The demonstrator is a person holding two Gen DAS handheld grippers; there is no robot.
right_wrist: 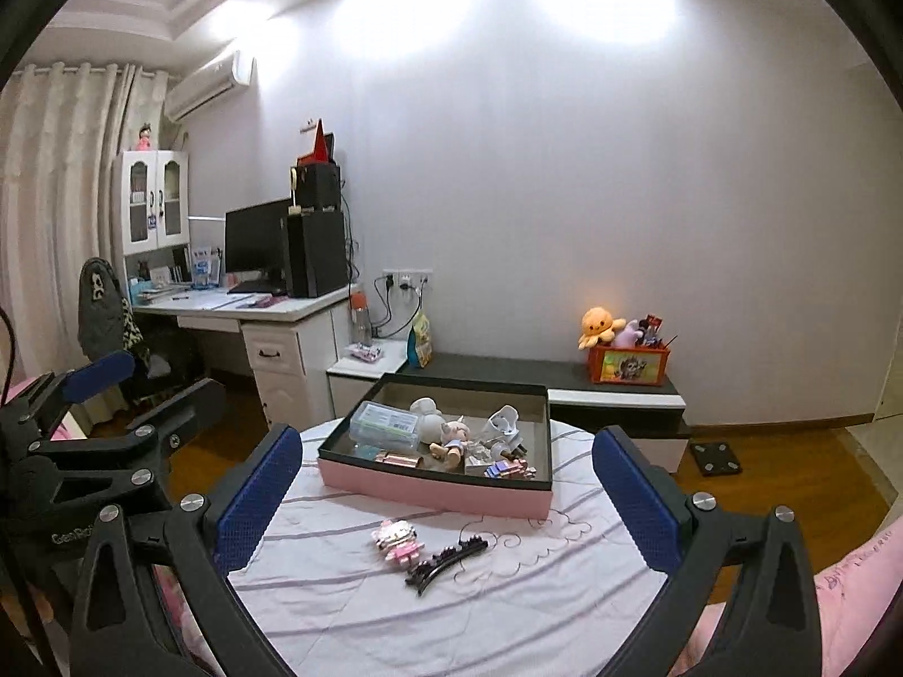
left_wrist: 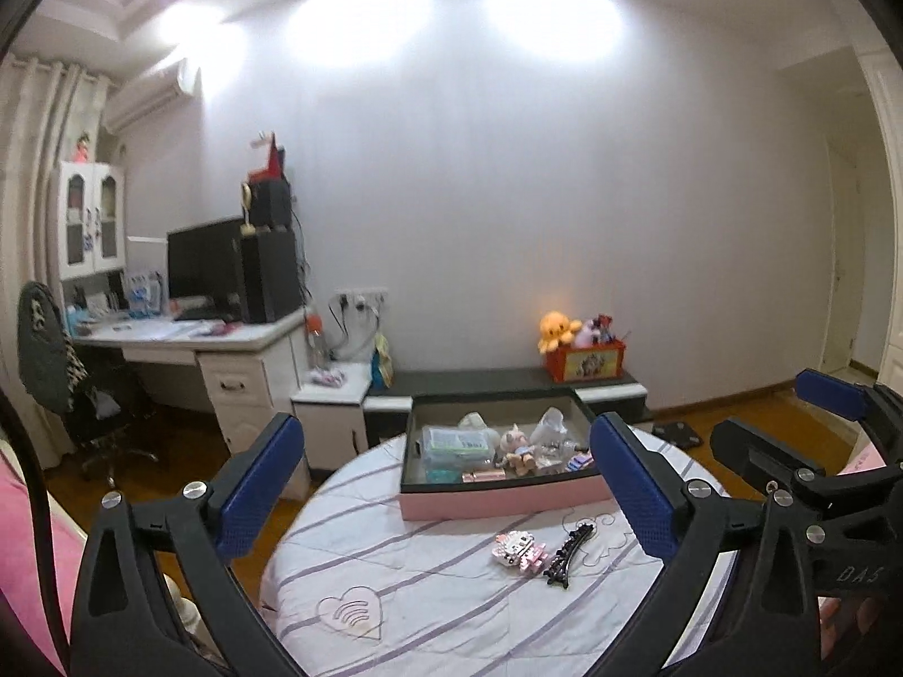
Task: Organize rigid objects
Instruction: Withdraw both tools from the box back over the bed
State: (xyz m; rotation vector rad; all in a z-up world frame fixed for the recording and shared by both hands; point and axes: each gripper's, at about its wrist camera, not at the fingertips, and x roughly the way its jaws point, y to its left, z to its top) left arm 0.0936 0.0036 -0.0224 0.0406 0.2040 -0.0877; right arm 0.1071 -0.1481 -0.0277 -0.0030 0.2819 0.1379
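Grippers: two — left gripper [left_wrist: 446, 485] at 6 o'clock of its own view, right gripper [right_wrist: 448, 493] likewise, both with jaws wide apart and nothing between them.
Pink trays: one — pink tray [right_wrist: 440, 493] at 12 o'clock on the round table [right_wrist: 451, 609].
Loose items on the cloth: two — one pink block figure [right_wrist: 397, 541], one black hair clip [right_wrist: 446, 559] just beside it at 3 o'clock.
Items inside the tray: one clear plastic case [right_wrist: 385, 426], one small doll [right_wrist: 454, 437]; the rest too jumbled to count.
Monitors: one monitor [right_wrist: 254, 242] at 10 o'clock.
Orange plush toys: one orange plush octopus [right_wrist: 600, 325] at 2 o'clock.
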